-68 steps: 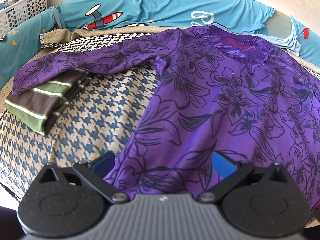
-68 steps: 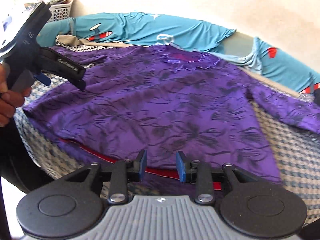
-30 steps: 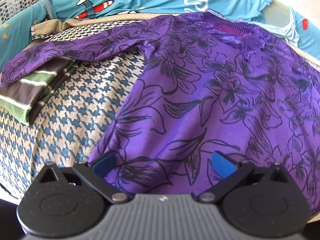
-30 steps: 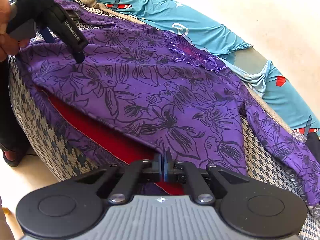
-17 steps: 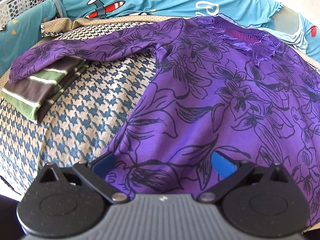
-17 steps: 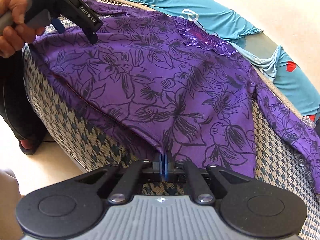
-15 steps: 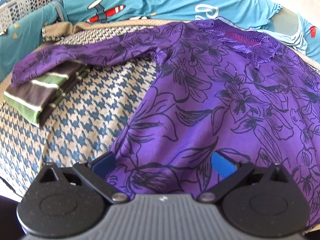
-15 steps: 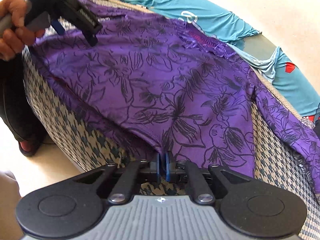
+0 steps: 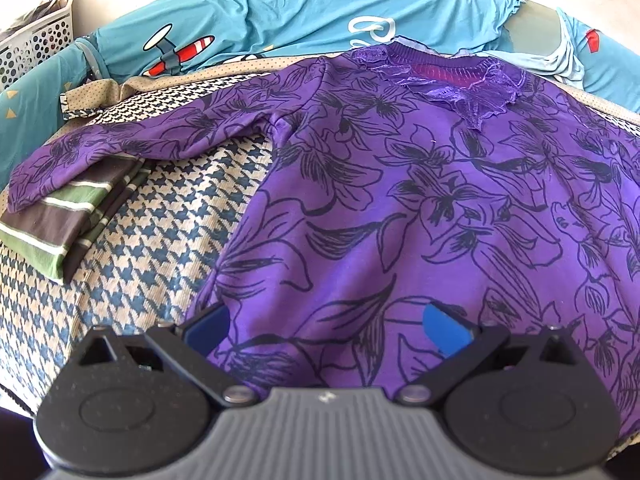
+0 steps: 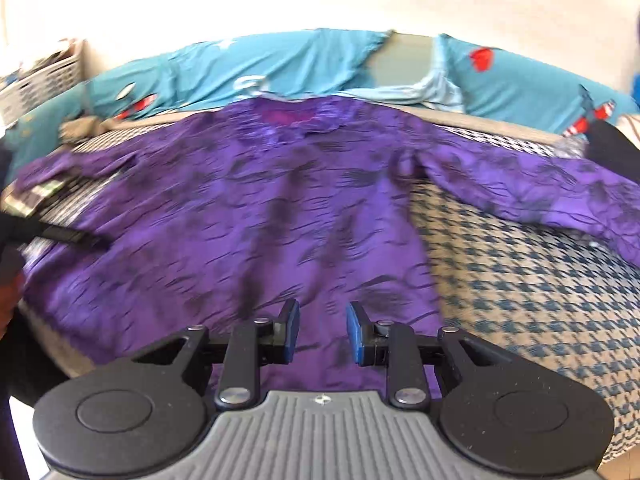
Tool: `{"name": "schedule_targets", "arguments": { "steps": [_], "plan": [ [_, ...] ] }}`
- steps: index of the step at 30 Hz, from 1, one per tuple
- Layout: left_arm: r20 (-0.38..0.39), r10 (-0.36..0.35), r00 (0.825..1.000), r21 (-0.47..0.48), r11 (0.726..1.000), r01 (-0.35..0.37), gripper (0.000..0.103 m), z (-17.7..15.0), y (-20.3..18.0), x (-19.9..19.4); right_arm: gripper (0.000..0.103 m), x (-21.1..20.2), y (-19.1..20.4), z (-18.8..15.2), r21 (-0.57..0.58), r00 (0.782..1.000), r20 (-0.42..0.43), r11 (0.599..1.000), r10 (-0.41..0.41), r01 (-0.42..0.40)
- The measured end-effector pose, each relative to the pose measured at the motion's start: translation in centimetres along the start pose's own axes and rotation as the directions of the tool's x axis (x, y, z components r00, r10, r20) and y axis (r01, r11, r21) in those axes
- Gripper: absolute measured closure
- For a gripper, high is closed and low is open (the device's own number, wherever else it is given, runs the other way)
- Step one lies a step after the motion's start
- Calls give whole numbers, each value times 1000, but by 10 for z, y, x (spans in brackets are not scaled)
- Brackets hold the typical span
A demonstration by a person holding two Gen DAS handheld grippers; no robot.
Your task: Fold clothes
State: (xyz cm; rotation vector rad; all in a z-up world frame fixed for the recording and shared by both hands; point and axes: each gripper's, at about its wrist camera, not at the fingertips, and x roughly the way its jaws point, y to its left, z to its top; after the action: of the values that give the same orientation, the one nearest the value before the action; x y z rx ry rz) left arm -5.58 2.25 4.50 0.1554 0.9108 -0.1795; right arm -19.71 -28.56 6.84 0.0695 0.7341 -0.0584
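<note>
Right wrist view: purple floral long-sleeved top (image 10: 248, 216) is spread flat for folding; right gripper (image 10: 322, 330) is opening, gripping nothing; left gripper (image 9: 324, 326) is held wide apart.

Spread flat over most of the houndstooth cover (image 9: 132, 256): purple floral top (image 9: 420, 216), low, nothing rising from it. Bare strip of cover left of the body, under the left sleeve, wide enough for passage; blocked at its far left by a folded green striped garment (image 9: 60, 224), sleeve cuff draped over it. Second bare patch right of the body, below the right sleeve (image 10: 552, 184). Along the far edge, a raised ridge of teal airplane-print bedding (image 9: 280, 12), closing that side. White perforated basket (image 9: 32, 44) at the far left corner. Left gripper (image 9: 326, 326) over the hem's left corner, jaws wide. Right gripper (image 10: 322, 334) above the hem, jaws opening, nothing pinched between them.
</note>
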Motion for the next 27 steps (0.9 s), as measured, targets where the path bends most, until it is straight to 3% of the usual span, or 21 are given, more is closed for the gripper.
{"name": "schedule_targets", "arguments": {
  "steps": [8,16,27],
  "plan": [
    [-21,4,1000,39,999,-3,0,-3,-11,9,78,26,-34,24,66,1000,-10,998,2,-1],
    [-40,-6,999,12,1000,7,0,-4,-9,18,78,60,-59,47,187,997,-65,982,29,-17],
    [-18,-6,1000,24,1000,6,0,-8,-10,18,78,106,-98,93,300,999,-40,954,4,8]
  ]
}}
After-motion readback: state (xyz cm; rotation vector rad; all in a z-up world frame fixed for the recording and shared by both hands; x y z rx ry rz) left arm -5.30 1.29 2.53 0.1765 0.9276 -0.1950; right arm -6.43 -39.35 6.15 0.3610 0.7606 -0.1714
